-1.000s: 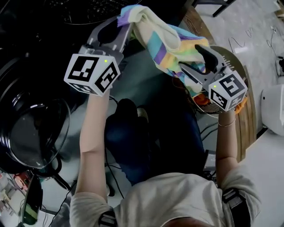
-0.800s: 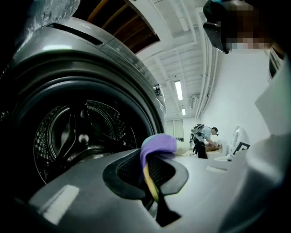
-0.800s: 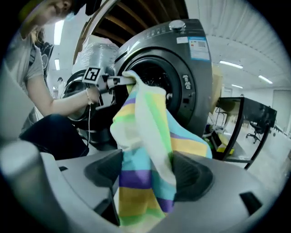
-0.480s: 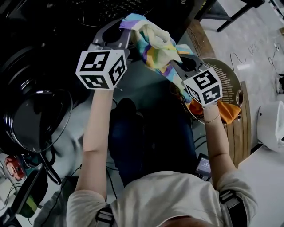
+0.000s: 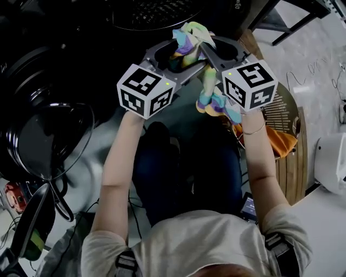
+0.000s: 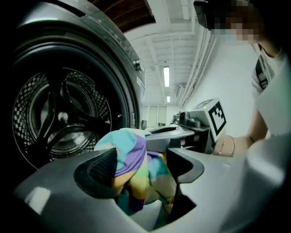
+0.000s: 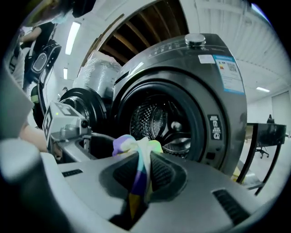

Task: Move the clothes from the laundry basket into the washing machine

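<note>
A pastel striped cloth [image 5: 190, 37] is bunched between my two grippers, just in front of the washing machine's dark drum [image 5: 157, 13]. My right gripper [image 5: 202, 52] is shut on it; its jaws have just been closing, and in the right gripper view the pads [image 7: 159, 173] pinch the cloth [image 7: 136, 146], whose tail hangs below [image 5: 214, 101]. My left gripper [image 6: 141, 166] has just been opening. Its jaws stand wide with the cloth [image 6: 129, 154] lying loose between them. The two grippers cross close together in the head view.
The washer's round glass door [image 5: 48, 146] hangs open at the left. A wicker laundry basket [image 5: 282, 111] holding an orange garment [image 5: 278, 142] stands at the right on a wooden stand. The person's legs are below the grippers. The perforated drum [image 7: 159, 123] faces the right gripper.
Both grippers moved up toward the drum and drew together. The right gripper closed on the cloth's lower part and lifted it. The left gripper's jaws opened and released the cloth.
</note>
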`<state>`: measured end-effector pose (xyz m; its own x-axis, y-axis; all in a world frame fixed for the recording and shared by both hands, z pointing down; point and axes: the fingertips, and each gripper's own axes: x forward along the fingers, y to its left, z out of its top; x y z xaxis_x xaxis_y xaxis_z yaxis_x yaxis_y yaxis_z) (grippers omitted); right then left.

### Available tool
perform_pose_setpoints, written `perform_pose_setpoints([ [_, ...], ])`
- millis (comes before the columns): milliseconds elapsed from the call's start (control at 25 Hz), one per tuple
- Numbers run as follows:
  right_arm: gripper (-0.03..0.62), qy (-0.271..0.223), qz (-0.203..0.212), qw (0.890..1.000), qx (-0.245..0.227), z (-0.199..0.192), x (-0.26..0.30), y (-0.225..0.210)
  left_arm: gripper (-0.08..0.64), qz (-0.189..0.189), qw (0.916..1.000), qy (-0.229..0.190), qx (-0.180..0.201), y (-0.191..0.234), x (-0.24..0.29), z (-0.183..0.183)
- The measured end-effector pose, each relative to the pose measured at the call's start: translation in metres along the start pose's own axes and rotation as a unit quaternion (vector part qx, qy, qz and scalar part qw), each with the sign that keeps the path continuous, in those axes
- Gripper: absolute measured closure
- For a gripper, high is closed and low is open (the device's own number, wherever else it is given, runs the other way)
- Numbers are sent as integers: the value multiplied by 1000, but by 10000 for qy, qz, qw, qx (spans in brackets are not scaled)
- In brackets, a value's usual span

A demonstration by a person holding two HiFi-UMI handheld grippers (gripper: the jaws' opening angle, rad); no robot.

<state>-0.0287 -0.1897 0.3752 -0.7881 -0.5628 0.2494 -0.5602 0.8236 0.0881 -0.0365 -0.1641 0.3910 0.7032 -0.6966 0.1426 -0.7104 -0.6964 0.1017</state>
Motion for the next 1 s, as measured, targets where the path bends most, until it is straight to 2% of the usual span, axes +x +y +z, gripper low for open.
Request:
perform_pose_setpoints([
  [160,546,-494,161,9986,94,32,3,9,224,382,9992,70,-91,10,4,-9],
  [320,545,-659,340,9971,178,38,15,28,229,820,9965,-28,-139,26,2,-10],
  [360,545,-686,418,9965,235,37,17,33,267,944,9955,-32,-82,31,0,-13],
  [400,545,-701,480,9960,287,34,18,37,370,1063,9943,-4,1,36,-2,-15],
  [440,545,-716,515,9955,342,31,18,39,409,1172,9930,46,132,40,-3,-18],
  [560,545,-746,510,9948,467,22,15,38,454,1462,9877,142,531,52,-5,-19],
  [640,545,-704,399,9957,444,15,8,33,460,1720,9844,69,373,72,-9,-19],
  [760,545,-536,85,9976,423,0,-7,18,463,2294,9732,-97,-145,113,-21,-19],
  [840,545,-395,-113,9977,547,-16,-17,7,463,2631,9639,-210,-359,135,-26,-17],
  [1000,545,-272,-365,9957,804,-37,-27,-7,463,3089,9493,-433,-401,177,-26,3],
])
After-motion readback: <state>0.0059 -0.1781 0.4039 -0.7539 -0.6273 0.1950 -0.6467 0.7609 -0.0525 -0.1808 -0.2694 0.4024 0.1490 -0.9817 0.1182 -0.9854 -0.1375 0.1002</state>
